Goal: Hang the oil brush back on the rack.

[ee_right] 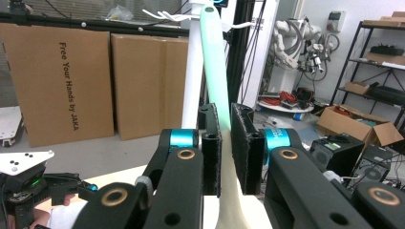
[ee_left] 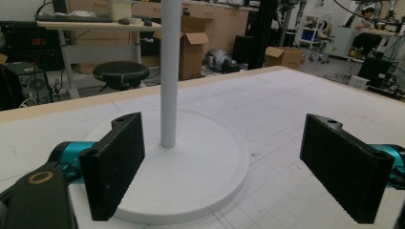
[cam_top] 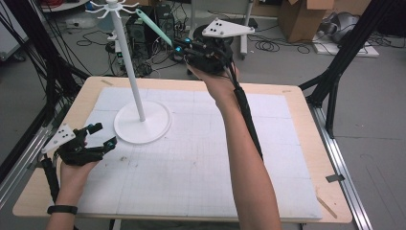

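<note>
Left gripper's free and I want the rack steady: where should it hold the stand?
Judging by its shape, grip the stand's thin upright pole low, near the round base. The open left gripper already faces it, so push straight ahead until the pole sits between the jaws.

The white gridded mat (cam_top: 201, 158) on the wooden table (cam_top: 306, 143) lies bare across its middle, right and near parts, so a hand can sweep freely there. The one obstacle stands on the left half: a white stand with a round flat base (cam_top: 142, 122), a thin upright pole (cam_top: 128, 57) and a ring of hooks at the top (cam_top: 111, 6). The left gripper (cam_top: 100, 136) rests just beside the base, its jaws wide apart and the pole straight ahead between them. High above the far edge, the right gripper (cam_top: 179, 46) clamps a long pale-green utensil (cam_top: 154, 28) whose tip reaches the hooks, crowding the room there. Black frame struts (cam_top: 342, 57) flank the table.
</note>
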Tool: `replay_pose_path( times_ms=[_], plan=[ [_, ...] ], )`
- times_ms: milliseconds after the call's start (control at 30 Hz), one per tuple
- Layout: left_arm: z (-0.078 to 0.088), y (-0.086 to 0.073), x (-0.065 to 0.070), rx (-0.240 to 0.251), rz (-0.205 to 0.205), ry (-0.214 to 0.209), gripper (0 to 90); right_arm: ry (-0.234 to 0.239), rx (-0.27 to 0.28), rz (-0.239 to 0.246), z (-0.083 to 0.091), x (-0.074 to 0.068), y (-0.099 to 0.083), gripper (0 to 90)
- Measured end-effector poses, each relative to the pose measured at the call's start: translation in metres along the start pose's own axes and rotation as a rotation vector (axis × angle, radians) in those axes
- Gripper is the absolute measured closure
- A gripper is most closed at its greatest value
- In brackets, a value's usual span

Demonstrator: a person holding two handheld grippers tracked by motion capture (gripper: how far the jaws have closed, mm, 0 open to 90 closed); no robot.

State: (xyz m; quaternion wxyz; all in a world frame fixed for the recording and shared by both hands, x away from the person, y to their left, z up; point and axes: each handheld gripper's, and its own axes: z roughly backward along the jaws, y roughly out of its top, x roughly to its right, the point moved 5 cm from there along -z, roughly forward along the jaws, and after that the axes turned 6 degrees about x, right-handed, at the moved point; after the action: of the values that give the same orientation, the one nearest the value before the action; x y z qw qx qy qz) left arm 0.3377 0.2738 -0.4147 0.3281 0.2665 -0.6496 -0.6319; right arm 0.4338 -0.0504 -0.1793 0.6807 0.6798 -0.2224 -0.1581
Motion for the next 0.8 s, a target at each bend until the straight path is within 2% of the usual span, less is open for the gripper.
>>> replay_pose_path(
  times_ms=[800],
  plan=[
    [0.002,0.001,-0.001,0.009,0.0,-0.001,15.9,-0.001,-0.014,-0.012,-0.016,0.003,-0.006,83.2]
  ],
)
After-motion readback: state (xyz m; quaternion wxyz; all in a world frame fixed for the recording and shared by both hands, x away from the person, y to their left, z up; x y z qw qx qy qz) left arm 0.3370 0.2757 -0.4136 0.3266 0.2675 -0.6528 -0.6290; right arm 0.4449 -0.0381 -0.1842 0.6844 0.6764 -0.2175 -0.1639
